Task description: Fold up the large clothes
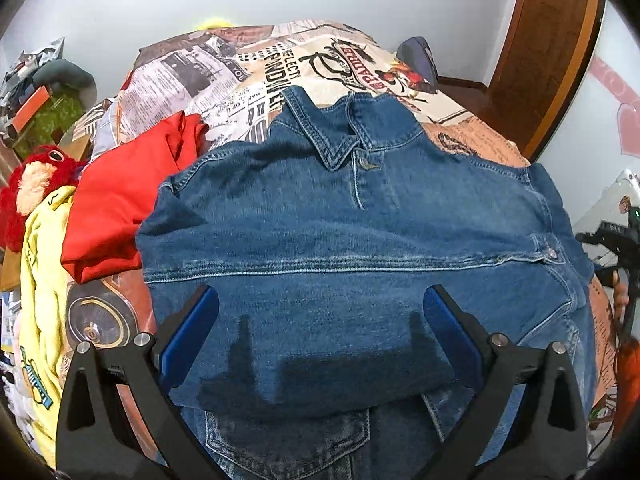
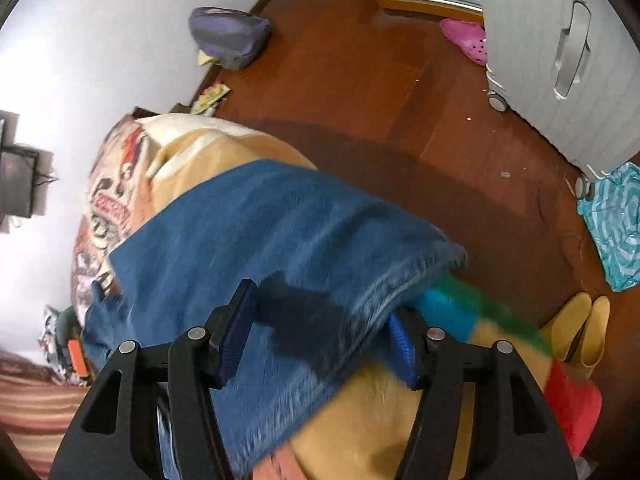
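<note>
A blue denim jacket lies on the bed, collar at the far side, sleeves folded across its body. My left gripper is open just above the jacket's near folded part, fingers wide apart and holding nothing. In the right wrist view the jacket shows blurred at the bed's edge. My right gripper is open, with the denim edge lying between its fingers; the right blue pad sits under the cloth's edge.
The bed cover has a newspaper print. A red garment, a yellow garment and a red plush toy lie at the left. The wooden floor holds a purple bag, a pink shoe and yellow boots.
</note>
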Motion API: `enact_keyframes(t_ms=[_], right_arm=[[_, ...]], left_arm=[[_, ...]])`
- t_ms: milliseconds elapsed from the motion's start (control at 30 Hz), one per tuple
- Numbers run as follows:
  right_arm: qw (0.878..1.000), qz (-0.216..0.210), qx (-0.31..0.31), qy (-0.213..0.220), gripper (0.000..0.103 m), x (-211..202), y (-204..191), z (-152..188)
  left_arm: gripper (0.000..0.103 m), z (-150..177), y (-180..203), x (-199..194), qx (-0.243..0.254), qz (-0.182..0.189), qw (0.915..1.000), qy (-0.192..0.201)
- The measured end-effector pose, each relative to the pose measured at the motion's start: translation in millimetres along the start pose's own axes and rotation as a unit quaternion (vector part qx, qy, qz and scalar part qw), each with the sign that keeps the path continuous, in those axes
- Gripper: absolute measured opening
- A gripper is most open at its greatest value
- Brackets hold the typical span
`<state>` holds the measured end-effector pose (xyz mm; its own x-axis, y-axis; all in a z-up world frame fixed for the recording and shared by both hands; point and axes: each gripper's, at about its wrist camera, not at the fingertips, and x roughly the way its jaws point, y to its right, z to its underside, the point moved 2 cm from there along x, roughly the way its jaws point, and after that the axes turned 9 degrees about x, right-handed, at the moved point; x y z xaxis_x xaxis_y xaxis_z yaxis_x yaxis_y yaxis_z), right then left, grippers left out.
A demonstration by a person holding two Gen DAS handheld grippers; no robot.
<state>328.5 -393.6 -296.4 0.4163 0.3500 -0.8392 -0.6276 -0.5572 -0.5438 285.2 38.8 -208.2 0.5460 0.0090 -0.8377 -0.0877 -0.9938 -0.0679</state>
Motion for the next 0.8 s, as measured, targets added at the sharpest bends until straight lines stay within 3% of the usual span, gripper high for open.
enact_keyframes(t_ms=[33, 133, 233, 367, 500, 600, 700, 800], right_arm=[[1.0, 0.008, -0.001, 0.004, 0.05, 0, -1, -1], [0.998, 0.042, -0.026, 0.04, 0.029, -13, -15, 4], [0.994, 0.04, -0.067, 0.079, 0.011, -36, -31, 17], [0.984, 0.015, -0.123, 0.127, 0.01, -74, -61, 33], [0.969, -0.051, -0.196, 0.144, 0.007, -115, -106, 61], [0.944, -0.081, -0.282, 0.151, 0.007, -135, -145, 105], [0.926, -0.092, -0.346, 0.12, 0.007, -131, -162, 149], [0.922, -0.092, -0.369, 0.065, 0.008, -109, -162, 180]], left_arm=[[0.103, 1, 0, 0, -0.001, 0.0, 1.0, 0.0], [0.103, 3, -2, -4, -0.001, -0.002, 1.0, 0.003], [0.103, 5, -3, -8, 0.003, -0.007, 0.9999, 0.008], [0.103, 8, -7, -16, 0.002, -0.005, 0.9999, 0.015], [0.103, 11, -11, -25, -0.004, -0.001, 0.9997, 0.023], [0.103, 15, -16, -31, -0.008, -0.001, 0.9996, 0.028], [0.103, 19, -21, -37, -0.012, 0.0, 0.9995, 0.03], [0.103, 23, -27, -41, -0.016, -0.002, 0.9994, 0.031]])
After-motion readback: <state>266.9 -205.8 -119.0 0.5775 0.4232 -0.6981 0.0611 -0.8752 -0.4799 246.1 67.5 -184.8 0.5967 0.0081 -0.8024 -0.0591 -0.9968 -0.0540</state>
